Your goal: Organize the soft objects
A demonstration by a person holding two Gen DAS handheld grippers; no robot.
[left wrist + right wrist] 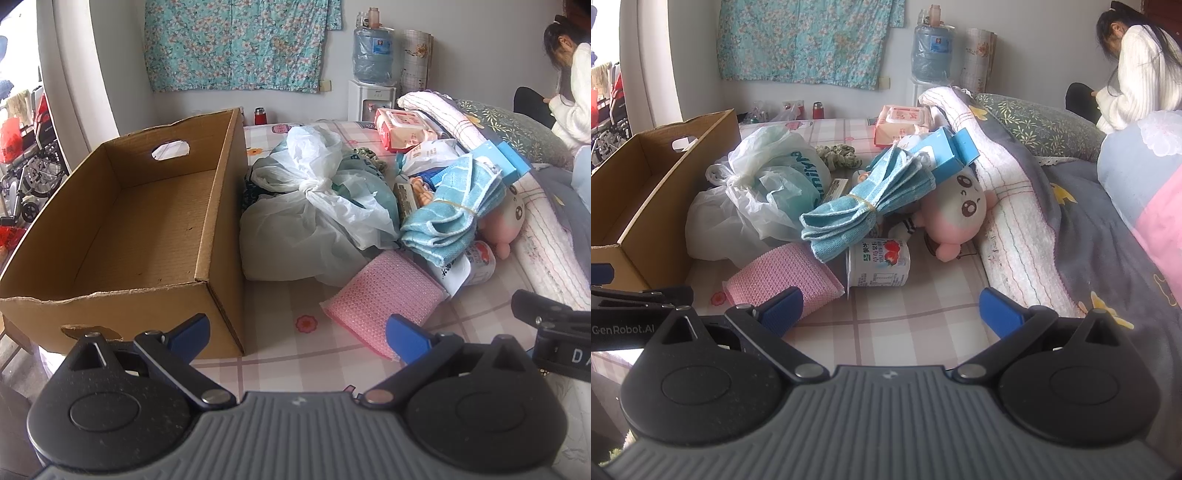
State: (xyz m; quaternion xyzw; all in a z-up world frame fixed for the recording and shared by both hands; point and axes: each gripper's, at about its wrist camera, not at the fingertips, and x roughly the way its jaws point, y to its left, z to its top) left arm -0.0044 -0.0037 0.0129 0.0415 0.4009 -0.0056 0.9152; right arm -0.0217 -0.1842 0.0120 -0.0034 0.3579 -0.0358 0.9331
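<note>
On my left wrist cam, the left gripper is spread wide with nothing between its 2 blue pads, hanging low over the pink-checked bedsheet. Right ahead on the left sits the open brown cardboard box, nothing inside it as far as I can see. Just beside its right wall is the knotted white plastic bag bundle, and in front of that a pink textured sponge cloth lies flat, almost touching my right pad. Behind it is the folded light-blue towel tied with a rubber band, with the pink-and-white plush toy to its right. Over on the right wrist cam, the right gripper is also wide apart and holding nothing. The sponge cloth sits by its left pad, a small strawberry yogurt cup lies tipped on its side next to it, and the towel rests across the cup's top, leaning against the plush. A person in a white sweater sits far right.
</note>
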